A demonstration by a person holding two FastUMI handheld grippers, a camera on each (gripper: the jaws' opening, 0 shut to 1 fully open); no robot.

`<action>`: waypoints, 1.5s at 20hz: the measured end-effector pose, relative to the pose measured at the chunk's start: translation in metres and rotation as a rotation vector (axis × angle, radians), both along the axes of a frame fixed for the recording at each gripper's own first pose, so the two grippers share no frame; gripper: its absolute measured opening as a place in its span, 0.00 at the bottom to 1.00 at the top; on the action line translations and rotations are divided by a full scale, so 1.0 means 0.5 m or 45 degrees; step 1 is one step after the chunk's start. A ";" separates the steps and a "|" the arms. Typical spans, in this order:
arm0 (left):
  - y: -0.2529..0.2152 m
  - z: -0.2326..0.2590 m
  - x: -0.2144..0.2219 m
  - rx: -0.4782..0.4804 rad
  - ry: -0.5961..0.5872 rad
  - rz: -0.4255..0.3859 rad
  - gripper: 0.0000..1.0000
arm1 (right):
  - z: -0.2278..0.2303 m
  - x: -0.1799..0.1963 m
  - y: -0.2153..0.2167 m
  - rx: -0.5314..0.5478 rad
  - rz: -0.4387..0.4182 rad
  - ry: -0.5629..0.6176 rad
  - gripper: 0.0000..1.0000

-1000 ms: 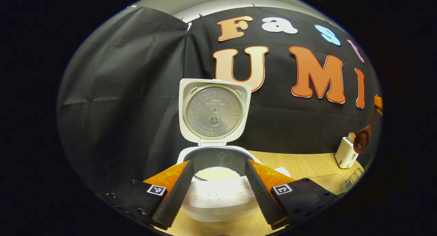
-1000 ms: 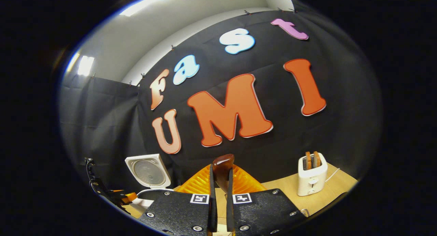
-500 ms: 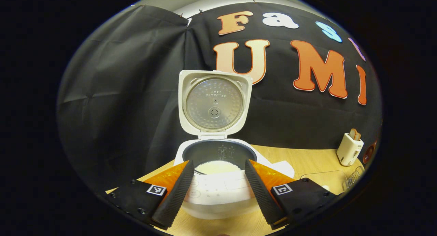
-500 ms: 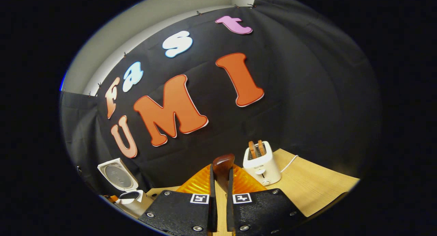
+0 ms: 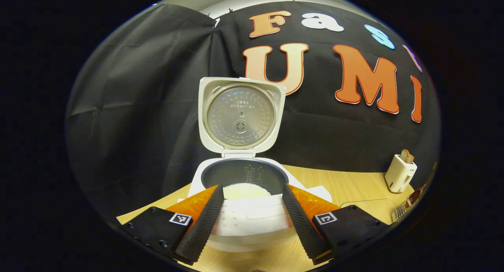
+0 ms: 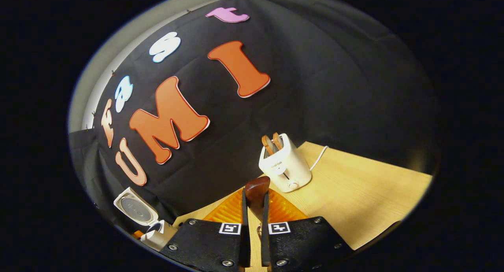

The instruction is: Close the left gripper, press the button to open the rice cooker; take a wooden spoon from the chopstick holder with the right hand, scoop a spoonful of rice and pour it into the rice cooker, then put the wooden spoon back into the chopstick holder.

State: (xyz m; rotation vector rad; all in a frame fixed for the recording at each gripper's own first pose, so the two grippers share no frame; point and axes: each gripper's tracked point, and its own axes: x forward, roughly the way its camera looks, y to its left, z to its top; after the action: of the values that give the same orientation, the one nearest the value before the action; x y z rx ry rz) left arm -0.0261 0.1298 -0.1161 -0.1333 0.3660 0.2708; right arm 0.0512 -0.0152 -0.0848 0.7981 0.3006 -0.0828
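Holding the wooden spoon [image 6: 256, 193] tight, your right gripper [image 6: 252, 209] has both fingers clamped on its glossy dark-brown handle. Your left gripper [image 5: 252, 213] sits spread wide in front of the rice cooker [image 5: 244, 197], white, lid up, rice inside, near the worktop's [image 5: 354, 185] left end.

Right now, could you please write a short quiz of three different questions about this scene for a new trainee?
1. True or false: the rice cooker lid is shut.
2. What does the right gripper hold? A) toast B) wooden spoon C) nothing
3. Fill in: the left gripper is ____.

Key: 1 false, the lid stands up; 2 B; 3 open.
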 end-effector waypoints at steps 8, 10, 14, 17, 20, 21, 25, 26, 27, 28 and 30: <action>-0.032 0.025 0.015 0.020 -0.042 -0.029 0.97 | -0.088 -0.006 -0.024 0.170 -0.079 0.086 0.11; -0.038 0.033 0.021 0.037 -0.051 -0.036 0.97 | -0.097 -0.006 -0.021 0.172 -0.080 0.093 0.11; -0.053 0.052 0.032 0.058 -0.069 -0.054 0.97 | -0.102 -0.004 -0.021 0.172 -0.078 0.082 0.13; -0.056 0.061 0.047 0.070 -0.100 -0.064 0.97 | -0.094 -0.006 -0.021 0.179 -0.058 0.072 0.20; -0.057 0.068 0.067 0.096 -0.097 -0.071 0.95 | -0.075 -0.008 -0.057 0.108 -0.104 0.040 0.29; -0.060 0.074 0.073 0.092 -0.103 -0.079 0.95 | -0.061 -0.013 -0.071 0.075 -0.119 0.019 0.31; -0.057 0.101 0.094 0.067 -0.109 -0.091 0.95 | 0.014 -0.042 -0.129 -0.092 -0.177 -0.090 0.40; -0.051 0.114 0.101 0.076 -0.117 -0.085 0.97 | 0.034 -0.047 -0.136 -0.137 -0.179 -0.120 0.43; -0.047 0.129 0.106 0.086 -0.132 -0.088 0.96 | 0.051 -0.052 -0.142 -0.184 -0.168 -0.136 0.43; -0.039 0.145 0.115 0.090 -0.137 -0.080 0.95 | 0.063 -0.057 -0.144 -0.228 -0.159 -0.144 0.47; -0.029 0.173 0.136 0.094 -0.143 -0.079 0.97 | 0.091 -0.064 -0.159 -0.299 -0.154 -0.163 0.55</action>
State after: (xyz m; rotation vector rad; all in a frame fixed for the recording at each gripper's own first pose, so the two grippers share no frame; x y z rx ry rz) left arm 0.0418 0.1152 -0.0296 -0.0641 0.2482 0.2146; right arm 0.0192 -0.0946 -0.0393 0.5847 0.1182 -0.1766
